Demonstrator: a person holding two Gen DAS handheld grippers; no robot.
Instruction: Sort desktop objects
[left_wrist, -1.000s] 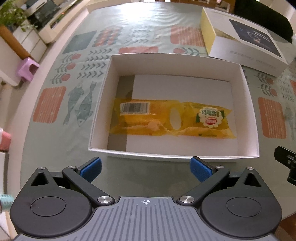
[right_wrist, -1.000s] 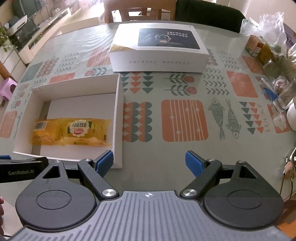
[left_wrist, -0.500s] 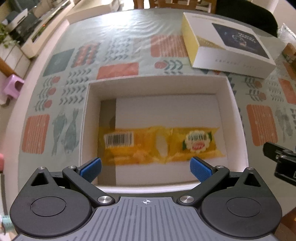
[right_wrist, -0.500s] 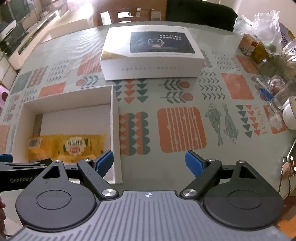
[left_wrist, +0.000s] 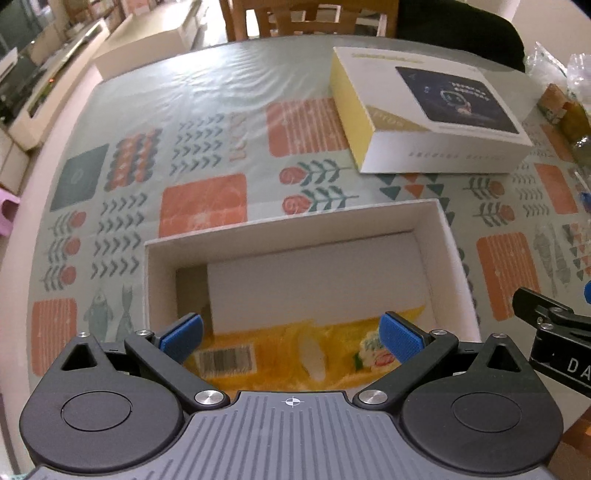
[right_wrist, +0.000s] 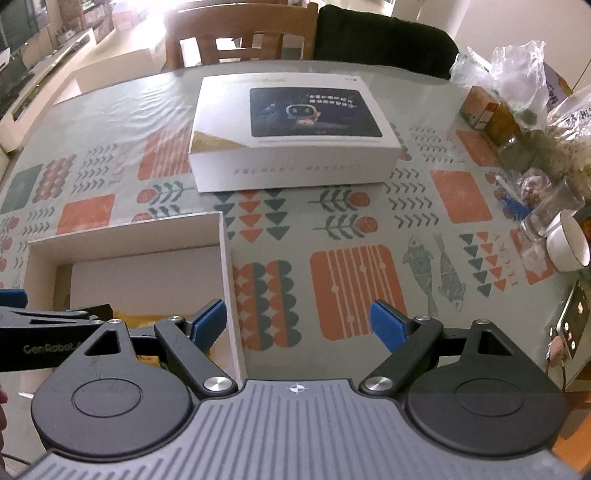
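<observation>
An open white box (left_wrist: 295, 229) lies on the patterned table, and a yellow snack packet (left_wrist: 280, 354) with a barcode lies flat inside it near the front wall. My left gripper (left_wrist: 291, 336) is open and empty, hovering just above the packet. In the right wrist view the box (right_wrist: 225, 266) is at lower left. My right gripper (right_wrist: 297, 323) is open and empty over bare tablecloth to the right of the box. The packet (right_wrist: 147, 317) is mostly hidden there by the left gripper's body.
A closed white product box (left_wrist: 436, 118) with a dark robot picture lies behind the open box, also in the right wrist view (right_wrist: 295, 136). Bags, jars, a glass (right_wrist: 550, 210) and a white cup (right_wrist: 569, 247) crowd the right edge. A phone (right_wrist: 572, 325) is at far right. Chairs stand behind the table.
Both grippers have tilted up and moved forward over the table. The open box and packet slid down toward the bottom of both views. Both stay open.
</observation>
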